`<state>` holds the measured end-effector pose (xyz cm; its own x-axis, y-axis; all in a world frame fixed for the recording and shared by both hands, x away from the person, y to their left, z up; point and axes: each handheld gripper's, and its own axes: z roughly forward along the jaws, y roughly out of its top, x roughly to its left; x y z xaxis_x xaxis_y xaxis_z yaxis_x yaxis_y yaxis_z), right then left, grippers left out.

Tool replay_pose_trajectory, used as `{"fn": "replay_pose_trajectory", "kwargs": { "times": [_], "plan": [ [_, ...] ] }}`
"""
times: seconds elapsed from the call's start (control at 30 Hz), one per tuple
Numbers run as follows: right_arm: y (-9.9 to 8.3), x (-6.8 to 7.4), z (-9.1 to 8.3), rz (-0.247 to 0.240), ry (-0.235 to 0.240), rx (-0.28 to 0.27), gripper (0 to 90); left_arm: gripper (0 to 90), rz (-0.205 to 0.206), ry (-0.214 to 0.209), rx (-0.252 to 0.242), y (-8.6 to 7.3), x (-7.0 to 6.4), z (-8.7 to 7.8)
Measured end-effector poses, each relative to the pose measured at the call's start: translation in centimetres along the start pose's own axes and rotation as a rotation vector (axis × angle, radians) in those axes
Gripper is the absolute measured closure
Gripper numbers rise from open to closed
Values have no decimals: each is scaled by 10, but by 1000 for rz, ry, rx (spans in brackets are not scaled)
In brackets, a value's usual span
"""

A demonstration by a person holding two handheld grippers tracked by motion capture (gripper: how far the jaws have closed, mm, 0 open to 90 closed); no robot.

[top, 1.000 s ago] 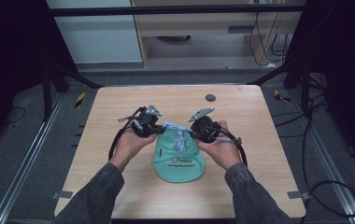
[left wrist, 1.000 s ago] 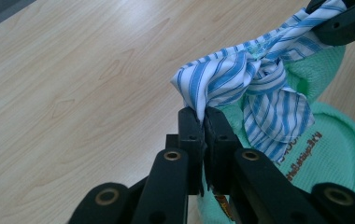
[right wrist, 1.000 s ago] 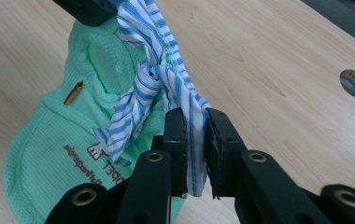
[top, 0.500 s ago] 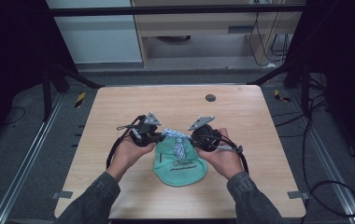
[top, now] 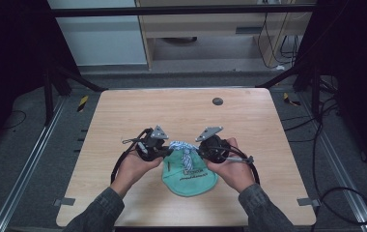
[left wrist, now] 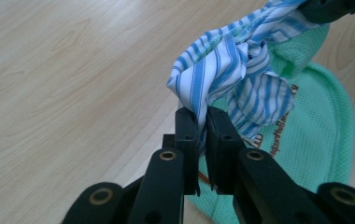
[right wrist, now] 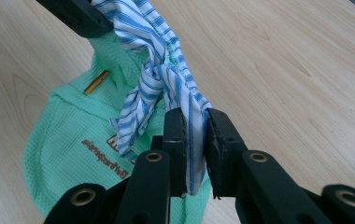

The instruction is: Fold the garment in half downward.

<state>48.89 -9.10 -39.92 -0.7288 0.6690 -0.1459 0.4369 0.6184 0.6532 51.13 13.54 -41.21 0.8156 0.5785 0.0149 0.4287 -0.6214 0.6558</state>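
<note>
table (top: 123, 121): pale wood-grain top, smooth, soft satin sheen; fine streaks run along its length
striped cloth (left wrist: 231, 60): thin woven fabric, blue and white stripes, matt, crumpled into soft folds
green bag (right wrist: 73, 140): mint waffle-knit mesh cloth, rough and matt; brown printed lettering on it; stitched hem round its edge
left gripper (left wrist: 202, 122): black hard plastic, matt, brass-coloured rivets; jaw pads dull and slightly grainy
right gripper (right wrist: 194, 122): same matt black plastic with brass-coloured rivets; grey plate on top in the high view

I see brown lettering printed on the green mesh bag (right wrist: 73, 158), towards six o'clock on the table (top: 123, 121), but I can't read it.
</note>
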Motion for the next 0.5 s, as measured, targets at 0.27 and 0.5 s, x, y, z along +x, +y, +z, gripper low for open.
{"fn": "replay_pose_trajectory", "kwargs": {
  "times": [0.27, 0.5],
  "plan": [
    [-5, 1, -5, -7, 5, 6, 780, 842, 4, -19, 1, -4, -8, 0],
    [-12, 5, -6, -12, 18, 10, 778, 852, 11, -36, 12, -9, -14, 1]
  ]
}}
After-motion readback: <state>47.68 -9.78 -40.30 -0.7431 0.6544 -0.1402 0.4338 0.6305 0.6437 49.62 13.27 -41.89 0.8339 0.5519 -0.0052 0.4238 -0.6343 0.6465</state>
